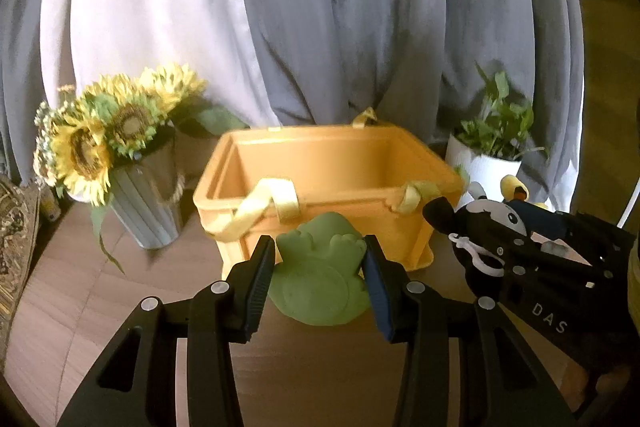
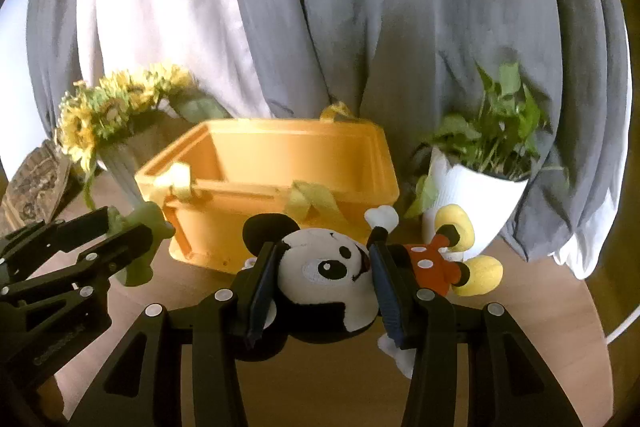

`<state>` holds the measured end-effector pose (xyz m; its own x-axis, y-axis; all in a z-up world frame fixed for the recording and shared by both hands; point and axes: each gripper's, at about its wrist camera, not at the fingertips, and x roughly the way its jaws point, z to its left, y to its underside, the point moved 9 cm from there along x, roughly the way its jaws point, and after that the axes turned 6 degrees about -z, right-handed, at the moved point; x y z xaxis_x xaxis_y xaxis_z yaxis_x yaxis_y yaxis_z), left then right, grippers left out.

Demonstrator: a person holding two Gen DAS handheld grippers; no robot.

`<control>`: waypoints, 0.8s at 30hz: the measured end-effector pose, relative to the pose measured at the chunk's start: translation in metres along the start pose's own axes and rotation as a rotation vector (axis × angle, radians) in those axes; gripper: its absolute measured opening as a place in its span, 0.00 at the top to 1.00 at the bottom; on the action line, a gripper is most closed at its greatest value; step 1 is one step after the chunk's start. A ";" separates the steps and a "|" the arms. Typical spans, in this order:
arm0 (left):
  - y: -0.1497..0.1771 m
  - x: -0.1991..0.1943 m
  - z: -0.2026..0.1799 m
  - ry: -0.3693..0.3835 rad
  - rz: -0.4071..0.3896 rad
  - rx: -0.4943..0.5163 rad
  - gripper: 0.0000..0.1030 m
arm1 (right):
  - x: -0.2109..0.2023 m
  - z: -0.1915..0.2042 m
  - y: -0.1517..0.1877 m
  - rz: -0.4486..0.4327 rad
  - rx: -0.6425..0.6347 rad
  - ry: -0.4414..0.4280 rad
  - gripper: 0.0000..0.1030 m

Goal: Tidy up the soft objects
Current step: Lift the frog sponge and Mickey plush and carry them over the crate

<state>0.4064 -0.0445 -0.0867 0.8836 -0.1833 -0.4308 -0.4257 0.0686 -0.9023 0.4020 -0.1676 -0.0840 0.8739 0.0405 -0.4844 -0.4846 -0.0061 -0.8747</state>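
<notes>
A wooden worktop (image 1: 120, 291) carried the background pieces. At its far left stood a ribbed grey vase (image 1: 146, 205) holding sunflowers (image 1: 100, 131), their yellow heads leaning out to the left. Beyond the vase, at the very edge of the left view, lay a patterned, ornate item (image 1: 16, 239), too cropped to identify. At the far right sat a white ribbed pot (image 2: 476, 203) with a leafy green plant (image 2: 496, 131). Grey and white curtains (image 2: 360, 7) hung in folds behind everything.

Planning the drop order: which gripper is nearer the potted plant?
Right. The right gripper, holding the mouse doll, sits just before the potted plant; the left gripper, holding the green toy, is farther left.
</notes>
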 end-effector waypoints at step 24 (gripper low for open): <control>-0.080 -0.029 0.023 -0.054 -0.219 0.014 0.58 | -0.031 0.022 -0.086 -0.246 -0.009 -0.052 0.54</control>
<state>0.4192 -0.0218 -0.0022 0.9639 -0.1426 -0.2250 -0.2206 0.0462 -0.9743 0.4160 -0.1467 0.0062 0.9622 0.0936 -0.2557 -0.2569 0.0011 -0.9664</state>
